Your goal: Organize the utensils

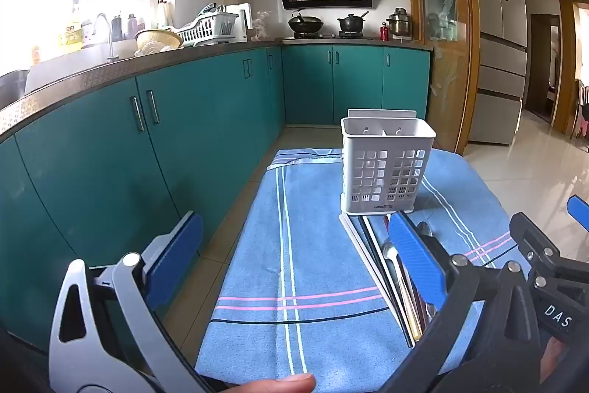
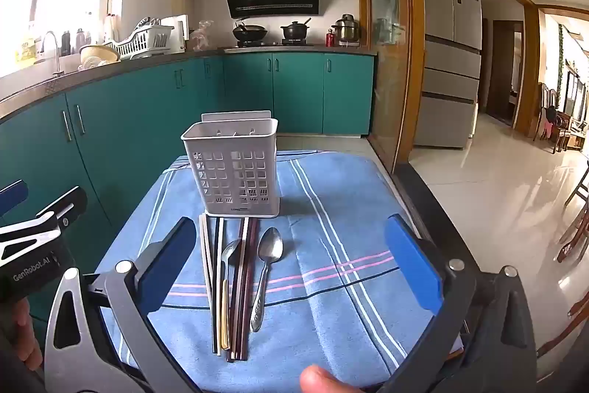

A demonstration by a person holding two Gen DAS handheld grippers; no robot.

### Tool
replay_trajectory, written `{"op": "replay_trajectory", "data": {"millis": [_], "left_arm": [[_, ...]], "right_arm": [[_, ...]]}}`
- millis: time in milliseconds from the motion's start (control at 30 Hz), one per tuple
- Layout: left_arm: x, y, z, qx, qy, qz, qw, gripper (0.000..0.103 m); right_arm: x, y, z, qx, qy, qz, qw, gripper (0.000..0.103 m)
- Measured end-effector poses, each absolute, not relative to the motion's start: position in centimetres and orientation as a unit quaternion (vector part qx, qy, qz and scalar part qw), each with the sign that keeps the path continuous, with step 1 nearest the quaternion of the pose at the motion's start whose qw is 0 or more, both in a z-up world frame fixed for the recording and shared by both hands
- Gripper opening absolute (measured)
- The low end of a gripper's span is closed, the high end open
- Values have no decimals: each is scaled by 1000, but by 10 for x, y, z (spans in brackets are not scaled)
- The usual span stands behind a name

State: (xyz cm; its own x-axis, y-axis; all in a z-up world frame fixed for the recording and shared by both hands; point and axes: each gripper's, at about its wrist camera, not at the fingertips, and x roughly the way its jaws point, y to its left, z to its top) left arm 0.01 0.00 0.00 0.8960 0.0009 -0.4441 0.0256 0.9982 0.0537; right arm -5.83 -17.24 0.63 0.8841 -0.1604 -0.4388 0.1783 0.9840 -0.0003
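Observation:
A white perforated utensil holder (image 2: 235,168) stands upright on a blue striped cloth (image 2: 331,301); it also shows in the left wrist view (image 1: 386,168). In front of it lie several chopsticks (image 2: 239,282), a small spoon (image 2: 229,253) and a larger metal spoon (image 2: 265,267), side by side. In the left wrist view the utensils (image 1: 397,282) lie partly behind my right finger. My right gripper (image 2: 291,267) is open above the utensils, holding nothing. My left gripper (image 1: 294,260) is open and empty over the cloth, left of the utensils.
Teal cabinets (image 1: 147,142) and a counter with a sink and dish rack (image 1: 206,30) run along the left. A stove with pots (image 2: 272,34) stands at the back. A fridge (image 2: 449,50) and tiled floor (image 2: 497,194) lie to the right.

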Motion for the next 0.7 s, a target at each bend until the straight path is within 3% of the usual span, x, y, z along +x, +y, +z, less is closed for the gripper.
{"op": "replay_trajectory", "data": {"millis": [700], "left_arm": [[0, -1, 0, 34, 227, -5, 973, 100]], "right_arm": [[-61, -174, 8, 21, 225, -87, 970, 100]]}}
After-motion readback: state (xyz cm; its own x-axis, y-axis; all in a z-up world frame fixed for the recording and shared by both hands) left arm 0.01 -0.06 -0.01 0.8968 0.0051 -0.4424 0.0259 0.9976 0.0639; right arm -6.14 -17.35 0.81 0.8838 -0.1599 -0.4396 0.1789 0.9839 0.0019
